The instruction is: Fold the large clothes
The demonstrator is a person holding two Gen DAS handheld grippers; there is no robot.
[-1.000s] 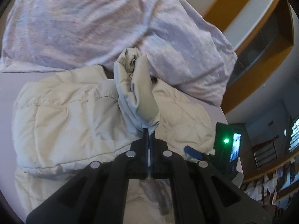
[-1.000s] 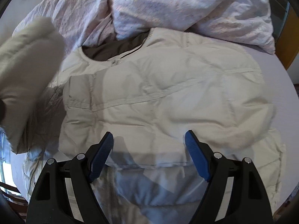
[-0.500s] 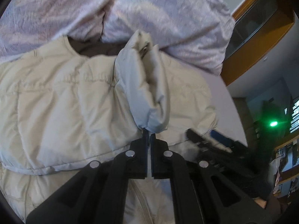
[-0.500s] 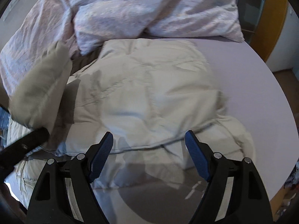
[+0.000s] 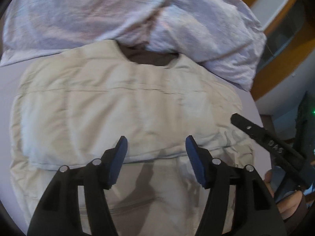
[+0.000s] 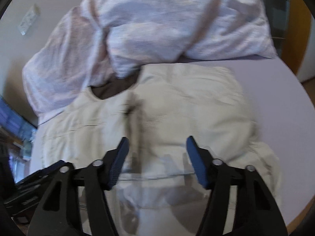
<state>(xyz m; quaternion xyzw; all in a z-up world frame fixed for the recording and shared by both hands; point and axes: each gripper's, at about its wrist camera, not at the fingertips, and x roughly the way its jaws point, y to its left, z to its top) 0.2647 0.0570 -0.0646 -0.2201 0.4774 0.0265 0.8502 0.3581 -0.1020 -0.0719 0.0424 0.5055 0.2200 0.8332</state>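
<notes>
Cream quilted fabric is filling the middle of both views: a padded jacket (image 5: 122,106) is lying spread flat on a pale lilac bed sheet (image 6: 279,90), with its dark brown collar lining (image 5: 151,58) being shown toward the top of each frame. Above the collar, across the upper part of both pictures, a crumpled lilac duvet (image 5: 118,13) is being seen, its edge touching the jacket's neckline.

At the bottom centre of the left wrist view, the left gripper (image 5: 155,157) is being held over the lower part of the jacket; its jaws have just been opening and are now standing moderately apart with nothing between the blue pads (image 5: 118,161). At the bottom centre of the right wrist view, the right gripper (image 6: 156,157) is likewise being held above the jacket; its jaws have just been closing yet are standing apart, with no fabric pinched. At the right edge of the left view, the other gripper's black finger is being seen beside a hand (image 5: 285,202).
</notes>
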